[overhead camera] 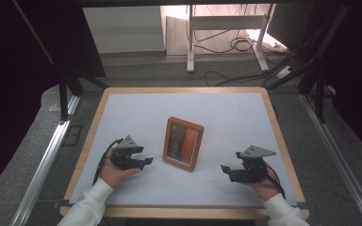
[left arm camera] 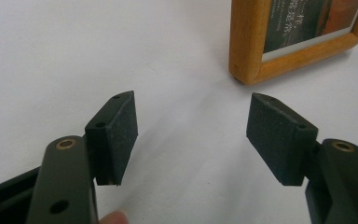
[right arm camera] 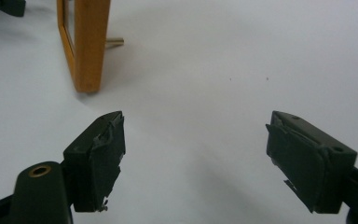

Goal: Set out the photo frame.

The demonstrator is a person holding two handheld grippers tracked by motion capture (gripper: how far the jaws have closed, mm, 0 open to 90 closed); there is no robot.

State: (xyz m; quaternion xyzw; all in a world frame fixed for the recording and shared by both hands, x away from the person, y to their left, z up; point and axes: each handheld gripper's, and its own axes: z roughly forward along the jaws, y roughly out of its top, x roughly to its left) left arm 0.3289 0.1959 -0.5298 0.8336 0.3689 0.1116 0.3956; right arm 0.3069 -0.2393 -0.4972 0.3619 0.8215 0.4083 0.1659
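High view: left gripper lower left, right gripper lower right, both hands low over the desk, fingers open and empty, flanking the picture frame

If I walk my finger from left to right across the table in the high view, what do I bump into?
Left tool → wooden picture frame → right tool, all on the white table.

Thing: picture frame, wooden, dark and orange print inside.
Pose: stood upright on a rear prop.
Place: mid-table, between both hands.
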